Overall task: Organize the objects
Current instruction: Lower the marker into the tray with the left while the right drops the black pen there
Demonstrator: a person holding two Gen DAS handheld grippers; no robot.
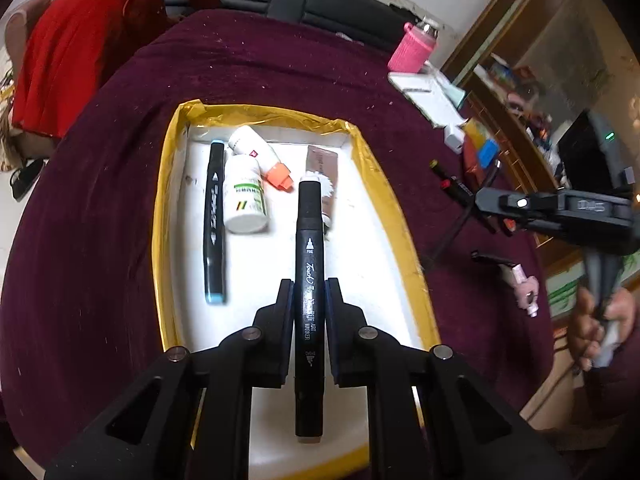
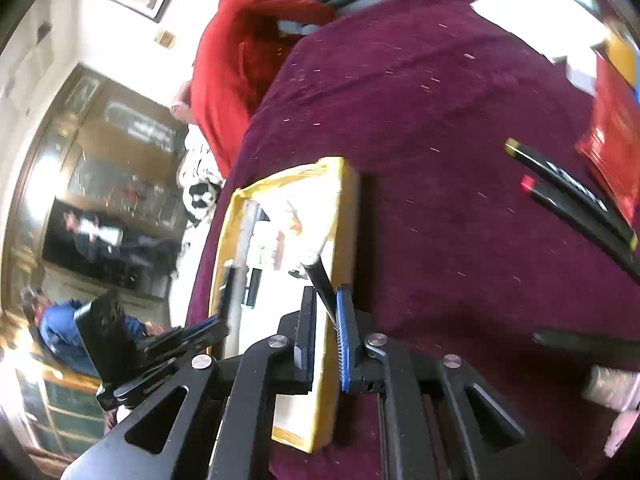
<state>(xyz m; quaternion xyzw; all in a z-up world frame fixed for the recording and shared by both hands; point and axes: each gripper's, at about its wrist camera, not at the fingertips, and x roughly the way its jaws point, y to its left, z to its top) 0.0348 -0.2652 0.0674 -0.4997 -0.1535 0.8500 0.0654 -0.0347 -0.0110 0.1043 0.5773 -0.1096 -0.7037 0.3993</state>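
In the left wrist view, the left tool (image 1: 309, 300) sits at the bottom middle of the frame. Its two fingers are pressed on a black marker (image 1: 309, 280). The marker points up the frame, over the white floor of a box with a yellow rim (image 1: 162, 216).

More things lie inside the box. A second black marker with blue ends (image 1: 214, 220) lies along the left side. Just right of it is a white bottle with a green label (image 1: 244, 194). Above that bottle, a white tube with an orange cap (image 1: 260, 156) lies tilted and touches it. A brown packet (image 1: 322, 162) lies near the top right of the box, partly behind the held marker.

The box rests on a counter covered with a dark red cloth (image 1: 100, 200). At the right of the frame, two more markers (image 1: 452, 182) lie on the cloth outside the box. A pink bottle (image 1: 414, 48) stands at the upper right.

The right tool (image 2: 326, 334) shows at the bottom of the right wrist view, over the yellow edge of the box. Its fingers are a little apart and nothing is between them.
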